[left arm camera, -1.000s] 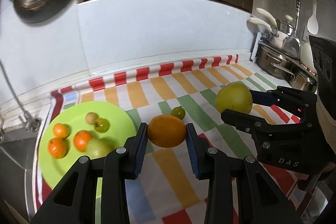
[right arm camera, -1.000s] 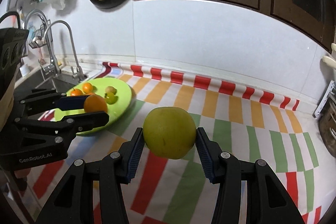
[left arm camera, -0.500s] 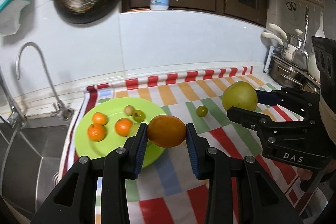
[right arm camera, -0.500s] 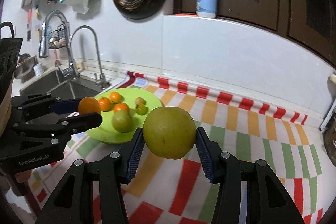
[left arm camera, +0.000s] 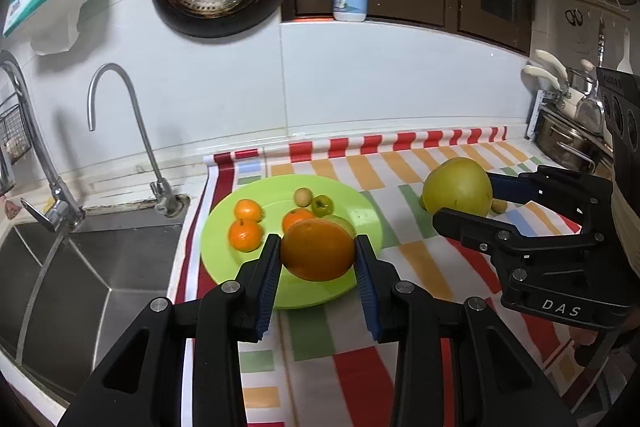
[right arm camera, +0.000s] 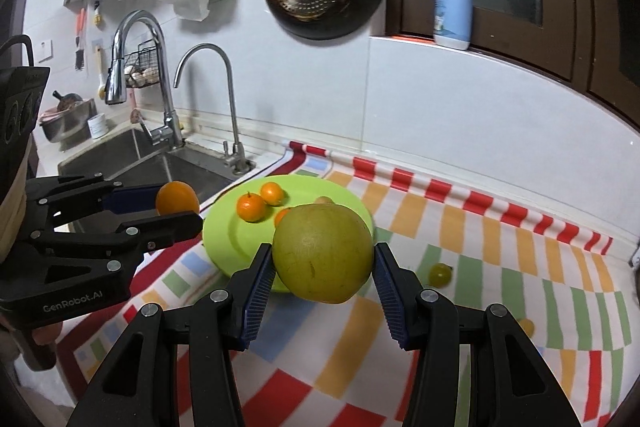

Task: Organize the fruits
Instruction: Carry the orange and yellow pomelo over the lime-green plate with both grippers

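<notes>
Over the green plate's (left arm camera: 224,227) near edge, the left gripper (left arm camera: 318,259) clamps the orange (left arm camera: 318,254); the right gripper (right arm camera: 323,271), farther off, clenches the yellow-green fruit (right arm camera: 323,253).

The orange (left arm camera: 318,250) covers part of the green plate (left arm camera: 368,223) and most of a greenish fruit (left arm camera: 340,221) behind it. From the right side, the big yellow-green fruit (right arm camera: 323,254) hides the plate's middle and all but a sliver of a tangerine (right arm camera: 282,215). A small yellowish thing (left arm camera: 499,205) on the striped cloth (left arm camera: 320,339) peeks past the right gripper (left arm camera: 472,203); I can't tell what it is.
</notes>
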`<state>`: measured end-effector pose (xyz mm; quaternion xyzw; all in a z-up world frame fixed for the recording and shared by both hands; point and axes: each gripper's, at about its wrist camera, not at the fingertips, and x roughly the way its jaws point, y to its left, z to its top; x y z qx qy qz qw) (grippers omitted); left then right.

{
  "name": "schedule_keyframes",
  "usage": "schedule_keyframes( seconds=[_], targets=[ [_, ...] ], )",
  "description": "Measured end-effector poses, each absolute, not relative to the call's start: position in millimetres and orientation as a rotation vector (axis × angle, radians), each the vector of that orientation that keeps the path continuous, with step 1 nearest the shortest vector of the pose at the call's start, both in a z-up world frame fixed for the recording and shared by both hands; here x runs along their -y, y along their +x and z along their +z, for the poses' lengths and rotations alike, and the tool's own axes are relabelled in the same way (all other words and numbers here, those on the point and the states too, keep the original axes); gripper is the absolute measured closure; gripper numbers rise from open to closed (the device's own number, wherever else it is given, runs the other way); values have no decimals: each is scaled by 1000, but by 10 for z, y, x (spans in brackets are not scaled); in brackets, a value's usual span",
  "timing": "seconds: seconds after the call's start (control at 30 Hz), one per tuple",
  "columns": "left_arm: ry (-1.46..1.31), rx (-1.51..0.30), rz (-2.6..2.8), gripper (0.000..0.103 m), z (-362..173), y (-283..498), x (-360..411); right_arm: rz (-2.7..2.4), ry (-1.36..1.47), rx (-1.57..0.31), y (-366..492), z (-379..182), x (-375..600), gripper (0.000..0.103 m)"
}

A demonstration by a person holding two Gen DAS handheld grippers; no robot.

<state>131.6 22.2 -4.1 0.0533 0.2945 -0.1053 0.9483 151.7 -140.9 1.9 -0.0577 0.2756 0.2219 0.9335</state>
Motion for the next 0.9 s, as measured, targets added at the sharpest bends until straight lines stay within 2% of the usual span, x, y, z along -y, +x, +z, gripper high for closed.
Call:
schedule_keyframes(
  seconds=[0.9],
  targets=[
    [67, -747, -140, 67, -680, 2196, -369, 529, -144, -717, 2605, -565, 1136, 53]
  ],
)
